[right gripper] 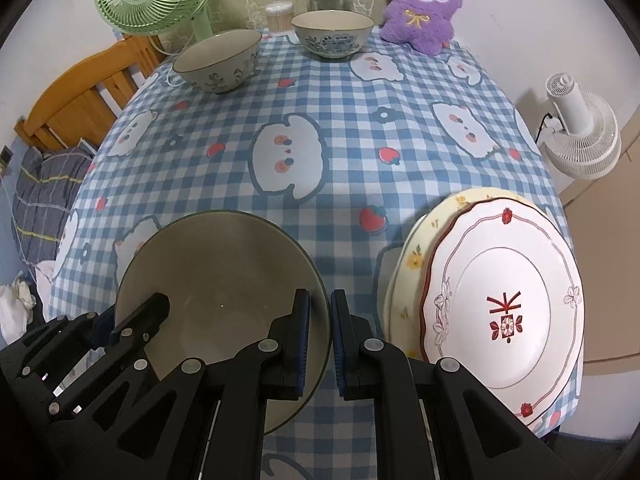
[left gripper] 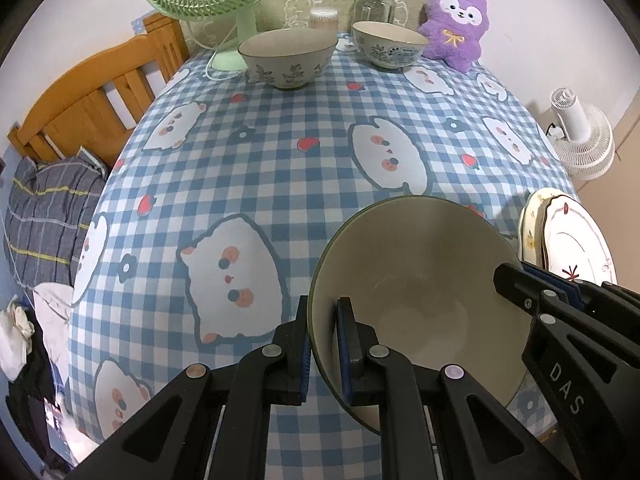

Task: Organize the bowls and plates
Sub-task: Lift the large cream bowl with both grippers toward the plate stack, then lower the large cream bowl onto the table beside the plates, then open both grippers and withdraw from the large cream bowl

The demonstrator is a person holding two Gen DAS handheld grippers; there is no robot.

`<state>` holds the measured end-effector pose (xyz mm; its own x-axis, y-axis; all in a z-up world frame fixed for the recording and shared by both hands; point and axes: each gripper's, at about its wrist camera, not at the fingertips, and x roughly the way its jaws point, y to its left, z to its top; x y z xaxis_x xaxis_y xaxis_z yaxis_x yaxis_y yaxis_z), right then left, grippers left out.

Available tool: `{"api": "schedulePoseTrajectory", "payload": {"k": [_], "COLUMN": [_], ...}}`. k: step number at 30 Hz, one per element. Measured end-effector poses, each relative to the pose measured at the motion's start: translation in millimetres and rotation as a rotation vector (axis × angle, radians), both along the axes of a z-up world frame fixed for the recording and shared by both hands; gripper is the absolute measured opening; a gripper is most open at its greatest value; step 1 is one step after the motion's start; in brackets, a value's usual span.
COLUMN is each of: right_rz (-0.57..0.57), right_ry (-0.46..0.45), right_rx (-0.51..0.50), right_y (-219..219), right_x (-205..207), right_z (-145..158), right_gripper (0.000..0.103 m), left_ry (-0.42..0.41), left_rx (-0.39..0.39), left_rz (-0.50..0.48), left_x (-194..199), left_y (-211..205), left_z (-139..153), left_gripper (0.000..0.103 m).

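Between the pads of the left hand-held gripper (left gripper: 322, 350) the near bowl (left gripper: 420, 300) is clamped by its left rim; on its right rim the right hand-held gripper (right gripper: 319, 344) is closed, stacked plates (right gripper: 504, 312) just right. Both grips should be kept level while lifting

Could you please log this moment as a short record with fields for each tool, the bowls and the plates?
left tool: shut on near bowl, clamping its left rim
right tool: straddles the same bowl's right rim; grip cannot be told
far bowls: leaf bowl and blue bowl, apart, upright at the table's far end
plates: red-trim plate stacked on yellow plate, right of near bowl
table: checked cloth
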<state>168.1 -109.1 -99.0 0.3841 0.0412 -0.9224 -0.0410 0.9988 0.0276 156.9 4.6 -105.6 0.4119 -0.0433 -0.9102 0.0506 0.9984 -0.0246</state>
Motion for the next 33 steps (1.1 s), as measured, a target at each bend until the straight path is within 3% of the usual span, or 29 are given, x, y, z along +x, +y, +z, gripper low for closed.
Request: {"api": "schedulePoseTrajectory", "payload": {"k": [8,11,12,13,18,20,29,33], "right_rz": [-0.021,-0.038,-0.041,-0.043,-0.112,-0.128,-0.143,-0.138], "right_ry": [0.007,0.014,0.017,0.023,-0.005,-0.027,-0.083,-0.129], "right_rx": [0.0,0.0,-0.004,-0.013,0.009,0.004,0.023,0.016], "right_y": [1.1,1.3,1.9,2.4,-6.8,-8.1,-3.0,2.6], "right_x": [-4.9,-4.6,-4.3,-3.3,-3.0,-3.2,0.5,2.8], "right_z": [-0.9,-1.4,-1.6,-2.1,6.2,12.6,45.9,66.5], "right_gripper": [0.014,0.014,0.015,0.017,0.07,0.075,0.076,0.084], "left_ry": [0.011,0.01,0.004,-0.008,-0.023,-0.03,-0.086,-0.111], "left_rx": [0.012,0.006,0.008,0.013,-0.002,-0.004,-0.029,-0.049], "left_rz": [-0.019,-0.029,-0.033,-0.034,-0.032,-0.031,-0.036,-0.026], "left_x": [-2.5,-2.4,-2.5,-2.7,-1.1,-0.2,6.5,11.1], "left_y": [0.0,-0.2,-1.0,-1.6,1.0,2.6,7.9,14.2], "left_z": [-2.8,-2.4,-1.7,0.2,7.4,11.1,45.5,63.3], "left_gripper": [0.009,0.017,0.026,0.031,0.045,0.052,0.075,0.083]}}
